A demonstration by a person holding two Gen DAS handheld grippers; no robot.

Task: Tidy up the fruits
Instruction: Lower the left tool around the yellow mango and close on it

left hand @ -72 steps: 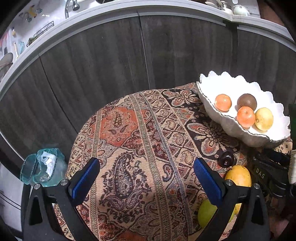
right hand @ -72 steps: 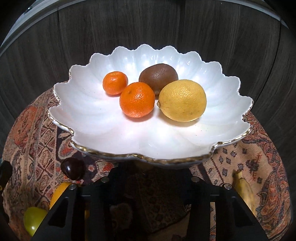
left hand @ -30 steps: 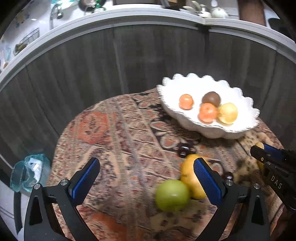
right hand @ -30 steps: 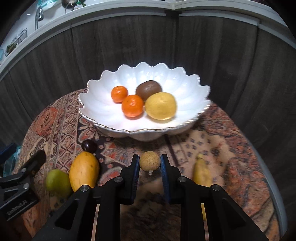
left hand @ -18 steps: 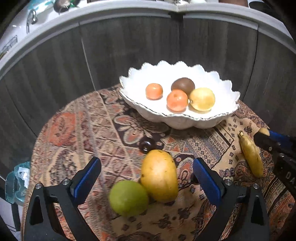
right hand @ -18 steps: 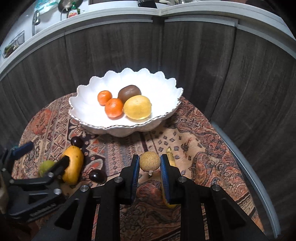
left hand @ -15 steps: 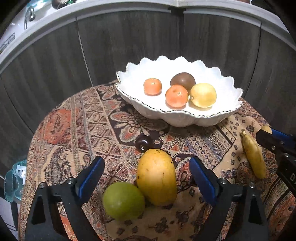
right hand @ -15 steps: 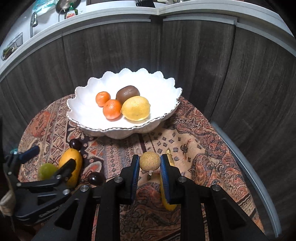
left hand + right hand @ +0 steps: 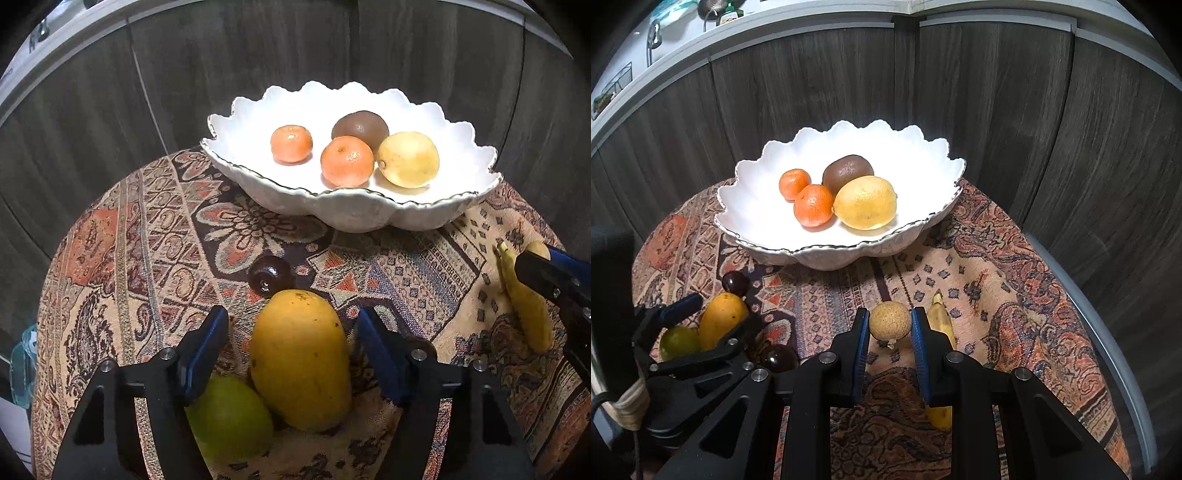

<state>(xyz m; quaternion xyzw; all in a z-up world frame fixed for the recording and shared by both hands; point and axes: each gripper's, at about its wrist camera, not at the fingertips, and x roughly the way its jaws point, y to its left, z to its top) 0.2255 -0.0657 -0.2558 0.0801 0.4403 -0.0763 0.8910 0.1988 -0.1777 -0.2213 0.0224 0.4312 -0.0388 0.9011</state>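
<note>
A white scalloped bowl (image 9: 280, 199) (image 9: 753, 206) at the back of the round table holds two tangerines (image 9: 347, 160), a kiwi (image 9: 360, 123) and a lemon (image 9: 408, 159). My left gripper (image 9: 293, 332) is open, its fingers either side of a yellow mango (image 9: 301, 360) (image 9: 722, 319) that lies beside a green fruit (image 9: 229, 417). My right gripper (image 9: 889, 326) is shut on a small round tan fruit (image 9: 889, 320), held above the cloth in front of the bowl. A small banana (image 9: 940, 325) (image 9: 524, 302) lies just right of it.
Two dark round fruits lie on the patterned cloth (image 9: 147, 229), one behind the mango (image 9: 269, 275) and one by the left gripper (image 9: 779, 358). Dark wooden cabinet fronts (image 9: 997, 110) stand close behind the table. The table edge (image 9: 1108, 354) curves on the right.
My left gripper has swung right and come down around the mango, its fingers narrowing. My right gripper has picked up the tan fruit, backed away from the bowl and now holds still.
</note>
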